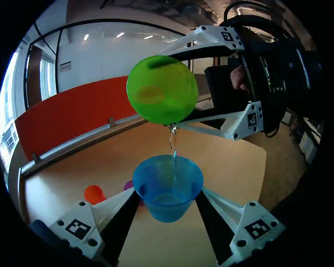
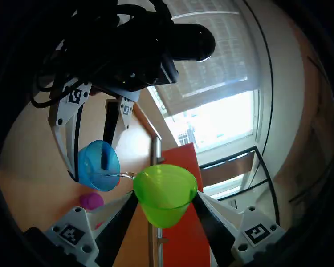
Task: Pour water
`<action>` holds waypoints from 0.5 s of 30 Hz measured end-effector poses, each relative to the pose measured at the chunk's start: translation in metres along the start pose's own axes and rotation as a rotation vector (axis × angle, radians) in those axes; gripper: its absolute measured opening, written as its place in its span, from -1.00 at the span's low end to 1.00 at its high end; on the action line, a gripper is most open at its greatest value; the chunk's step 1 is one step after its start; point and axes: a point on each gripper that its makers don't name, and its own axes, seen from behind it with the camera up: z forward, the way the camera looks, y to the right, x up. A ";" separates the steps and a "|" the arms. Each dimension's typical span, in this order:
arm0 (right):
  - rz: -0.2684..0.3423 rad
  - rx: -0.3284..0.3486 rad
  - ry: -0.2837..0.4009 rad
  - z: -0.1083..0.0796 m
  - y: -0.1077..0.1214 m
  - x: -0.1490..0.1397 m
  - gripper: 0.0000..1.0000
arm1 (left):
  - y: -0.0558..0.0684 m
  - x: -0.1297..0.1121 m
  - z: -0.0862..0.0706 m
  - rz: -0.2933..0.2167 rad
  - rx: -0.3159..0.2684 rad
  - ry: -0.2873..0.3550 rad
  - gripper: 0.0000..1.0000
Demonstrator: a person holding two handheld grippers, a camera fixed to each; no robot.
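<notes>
Mid-pour: our right tongs (image 2: 165, 198) pinch the green cup (image 1: 162, 89), tipped above the left tongs (image 1: 168, 196), which pinch the blue cup (image 1: 167, 182). Water (image 1: 173, 153) streams in; we judge blue part filled, more to go.

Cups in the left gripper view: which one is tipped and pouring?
The green cup, tilted with water streaming off its rim into the upright blue cup; the orange cup sits aside on the table.
</notes>
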 end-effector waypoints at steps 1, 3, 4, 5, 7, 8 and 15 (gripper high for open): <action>-0.004 0.000 0.000 0.000 0.000 0.000 0.77 | 0.000 0.000 0.000 0.000 0.000 0.000 0.66; -0.011 0.001 -0.001 0.000 0.000 0.000 0.77 | 0.000 -0.001 0.000 0.000 0.001 -0.001 0.66; -0.015 0.002 -0.002 0.000 0.000 0.000 0.77 | 0.000 -0.001 0.000 0.000 0.001 -0.001 0.65; -0.018 0.002 -0.003 0.001 0.000 0.000 0.77 | 0.000 -0.001 0.000 0.000 0.001 -0.001 0.66; -0.020 0.003 -0.005 0.001 0.000 0.000 0.77 | 0.000 -0.002 0.000 0.000 0.001 -0.002 0.66; -0.021 0.003 -0.006 0.001 0.000 0.000 0.77 | 0.000 -0.002 0.000 -0.001 0.001 -0.002 0.65; -0.035 0.002 -0.006 0.003 0.001 0.002 0.77 | 0.000 -0.002 0.000 -0.002 0.001 -0.001 0.65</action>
